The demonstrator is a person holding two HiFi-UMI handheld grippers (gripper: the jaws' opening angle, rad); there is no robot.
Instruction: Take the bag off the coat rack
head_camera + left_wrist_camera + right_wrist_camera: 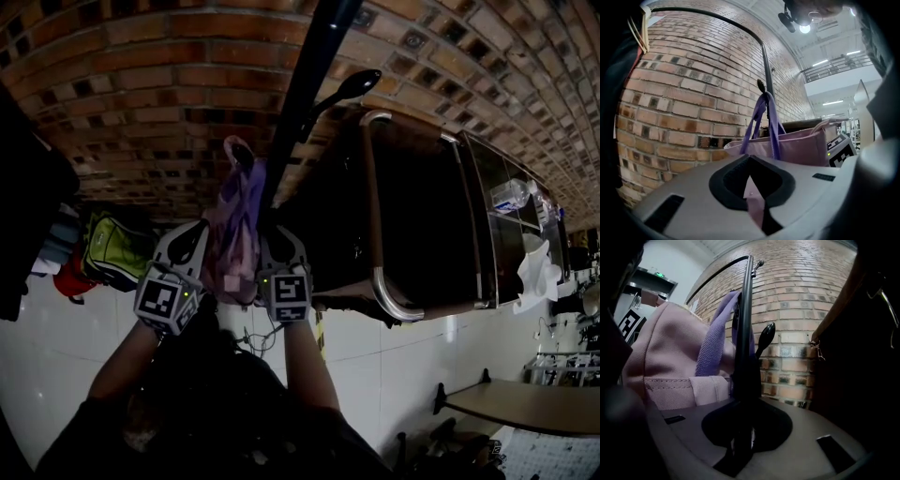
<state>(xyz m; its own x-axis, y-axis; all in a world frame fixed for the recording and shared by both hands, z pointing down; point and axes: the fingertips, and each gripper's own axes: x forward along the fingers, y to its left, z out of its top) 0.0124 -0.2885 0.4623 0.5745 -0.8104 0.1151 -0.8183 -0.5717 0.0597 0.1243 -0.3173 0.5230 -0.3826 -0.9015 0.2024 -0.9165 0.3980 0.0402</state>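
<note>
A lilac bag [232, 225] hangs by purple straps [764, 117] from the black coat rack pole [300, 84], in front of a brick wall. My left gripper [192, 246] is at the bag's lower left side. In the left gripper view it [754, 201] is shut on a strip of the bag's lilac fabric, with the bag body [797, 147] just beyond. My right gripper [279, 248] sits at the bag's right side, against the pole. In the right gripper view it [740, 441] is shut on the black pole [745, 333], with the bag [670, 362] to its left.
A black hook [352, 86] juts from the pole to the right. A dark bulky thing with a chrome tube [370, 206] stands close on the right. A green backpack [112, 248] lies at the left by the brick wall [141, 94]. A table [525, 403] is at lower right.
</note>
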